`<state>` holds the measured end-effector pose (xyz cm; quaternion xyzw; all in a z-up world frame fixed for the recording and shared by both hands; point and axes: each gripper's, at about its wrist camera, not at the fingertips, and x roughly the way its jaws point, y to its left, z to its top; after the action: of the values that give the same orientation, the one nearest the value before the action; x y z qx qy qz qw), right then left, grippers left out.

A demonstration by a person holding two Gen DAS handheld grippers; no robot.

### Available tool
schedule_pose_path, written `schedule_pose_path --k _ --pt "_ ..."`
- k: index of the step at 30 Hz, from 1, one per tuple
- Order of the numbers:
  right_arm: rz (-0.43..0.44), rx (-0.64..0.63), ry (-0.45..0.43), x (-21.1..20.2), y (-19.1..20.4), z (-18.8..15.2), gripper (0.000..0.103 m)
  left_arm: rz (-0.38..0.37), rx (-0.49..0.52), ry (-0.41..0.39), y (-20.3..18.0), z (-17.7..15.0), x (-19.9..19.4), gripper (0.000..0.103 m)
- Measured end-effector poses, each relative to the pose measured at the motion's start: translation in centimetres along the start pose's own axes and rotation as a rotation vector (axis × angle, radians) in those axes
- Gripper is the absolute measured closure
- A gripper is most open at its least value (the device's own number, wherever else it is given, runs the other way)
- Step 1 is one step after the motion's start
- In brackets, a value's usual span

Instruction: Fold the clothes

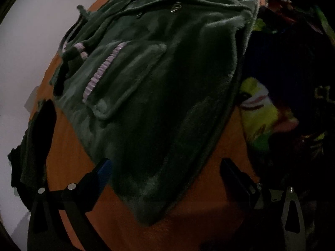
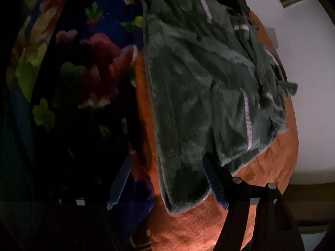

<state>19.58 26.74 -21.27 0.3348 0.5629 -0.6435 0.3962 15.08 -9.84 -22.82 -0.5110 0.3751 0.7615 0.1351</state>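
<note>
Lighting is poor; detail in the shadows is limited.

The green fleece garment [image 1: 159, 96] lies spread flat on the orange cover [image 1: 188, 226]. All positions below are taken from this garment. It has lilac ribbed trim [image 1: 100, 73] along a pocket edge and drawcords with lilac ends bunched at its far side. Its fabric is rumpled towards that far side and smoother nearer the grippers.

The left gripper [image 1: 165, 177] hangs over the garment's near corner, tilted downward. Its jaws stand wide apart, one to each side of the corner, and nothing is pinched between them. Whether either finger touches the cloth cannot be told.

The right gripper [image 2: 167, 179] is at another near corner of the garment, also tilted downward. Its jaws are spread wide with the garment's hem lying between them; the pads do not press on it. The finger [image 2: 215, 184] on the picture's right sits just beside or on the fleece edge; contact is unclear.

A dark floral blanket [image 2: 88, 73] lies beside the garment, along one long edge. A white surface [image 1: 31, 41] shows beyond the garment's far side, past the orange cover.
</note>
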Motion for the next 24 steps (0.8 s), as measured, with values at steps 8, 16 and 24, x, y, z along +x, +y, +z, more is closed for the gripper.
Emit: schedule_pose_path --k 8,16,24 --pt "-0.047 0.082 0.041 0.8 -2.3 -2.2 0.034 0.101 0.095 -0.072 -1.1 -0.4 -0.9 0.001" --pt "0.002 0.069 -0.007 -0.1 -3.5 -6.1 0.034 0.143 0.097 -0.078 1.4 -2.0 -0.6 0.001" --pt "0.009 0.221 -0.065 -2.0 -7.3 -5.8 0.034 0.030 -0.480 -0.041 10.7 1.9 -3.8 0.001"
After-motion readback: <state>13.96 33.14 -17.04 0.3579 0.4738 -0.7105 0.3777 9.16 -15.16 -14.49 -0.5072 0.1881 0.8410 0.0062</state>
